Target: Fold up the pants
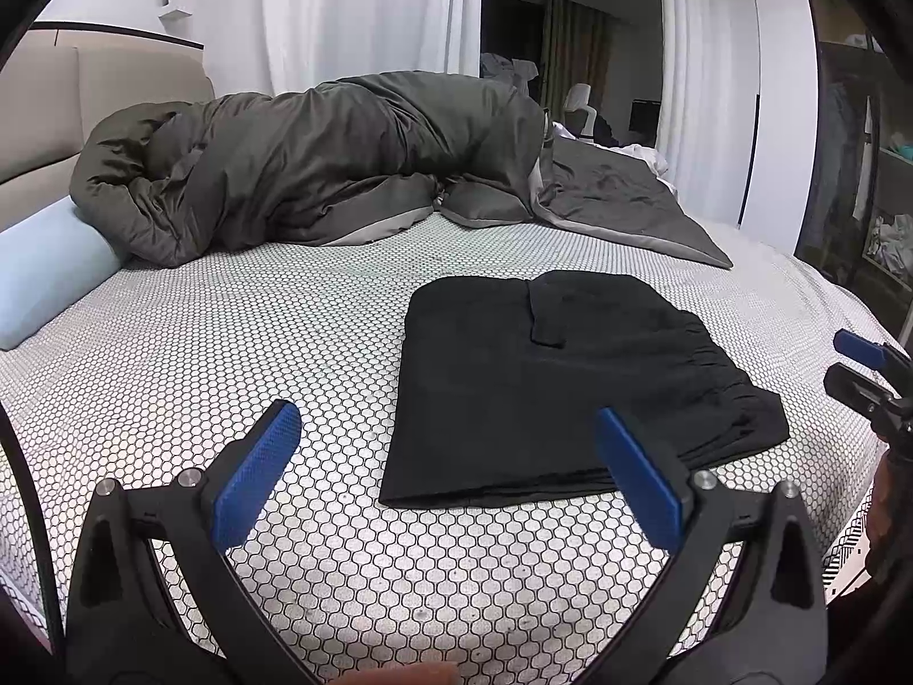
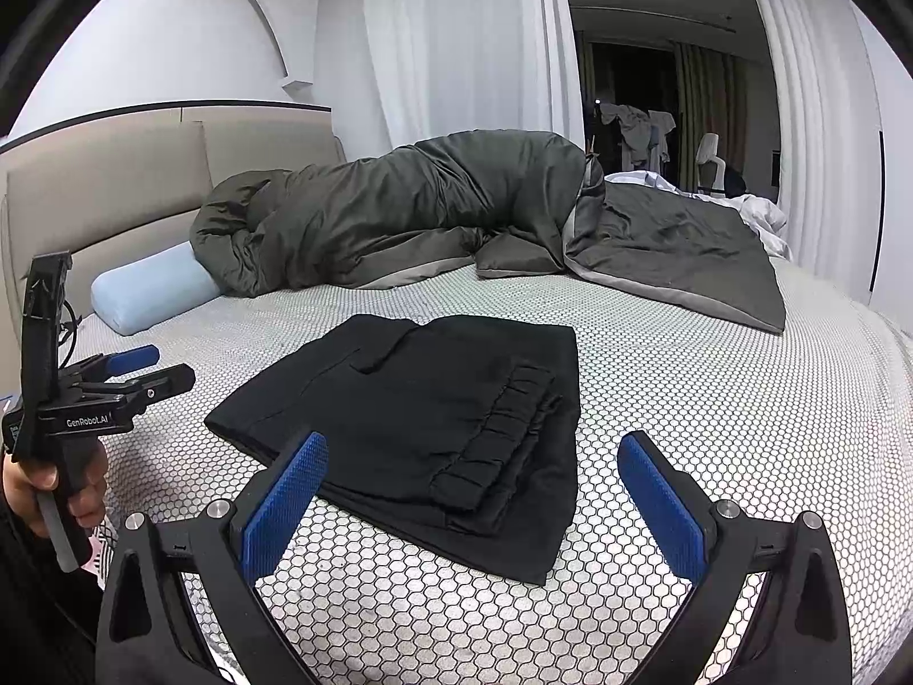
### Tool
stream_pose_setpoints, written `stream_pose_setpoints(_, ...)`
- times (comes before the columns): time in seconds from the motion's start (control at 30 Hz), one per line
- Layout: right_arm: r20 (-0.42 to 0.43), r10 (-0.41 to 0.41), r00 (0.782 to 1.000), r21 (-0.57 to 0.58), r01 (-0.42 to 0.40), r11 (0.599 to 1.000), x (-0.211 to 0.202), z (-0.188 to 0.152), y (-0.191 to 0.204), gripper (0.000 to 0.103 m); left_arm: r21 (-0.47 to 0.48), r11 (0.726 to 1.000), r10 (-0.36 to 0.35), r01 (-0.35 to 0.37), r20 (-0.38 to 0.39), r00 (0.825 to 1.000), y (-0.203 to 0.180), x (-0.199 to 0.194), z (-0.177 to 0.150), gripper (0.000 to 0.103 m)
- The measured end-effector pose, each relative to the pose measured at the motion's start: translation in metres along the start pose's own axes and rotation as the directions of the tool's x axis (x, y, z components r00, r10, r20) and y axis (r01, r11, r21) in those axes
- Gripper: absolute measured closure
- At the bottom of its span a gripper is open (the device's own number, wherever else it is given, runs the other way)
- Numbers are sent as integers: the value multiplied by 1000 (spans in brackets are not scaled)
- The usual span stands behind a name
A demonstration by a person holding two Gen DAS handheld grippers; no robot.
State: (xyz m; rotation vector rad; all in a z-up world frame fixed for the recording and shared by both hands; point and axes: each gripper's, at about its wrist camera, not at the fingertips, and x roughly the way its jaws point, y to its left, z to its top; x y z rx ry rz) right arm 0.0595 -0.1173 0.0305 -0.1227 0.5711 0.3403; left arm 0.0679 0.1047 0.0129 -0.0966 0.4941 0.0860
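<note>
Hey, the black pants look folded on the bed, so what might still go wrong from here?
The pants lie in loose stacked layers, waistband edge exposed; brushing them with either open hand-held gripper, left or right, might shift the stack. Another fold could bunch the thick elastic end. The soft bed gives little firm backing, so the layers may slide.

bed hex-pattern sheet | beige headboard | white curtains | dark doorway

- I see black pants on the bed, whose sheet is white with a dark honeycomb pattern.
- My fingers carry blue pads on black frames.
- The duvet is dark olive-grey with a lighter grey edge.
- The bolster is pale blue.
- The headboard is beige.
- The curtains are white.
</note>
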Motion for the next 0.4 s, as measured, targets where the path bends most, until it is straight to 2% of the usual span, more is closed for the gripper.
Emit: stream_pose_setpoints(0.4,-1,4,1000,-5,-4,1000,-1,0,0,0,21,1000,-13,13,3,1000,8,1,0,1)
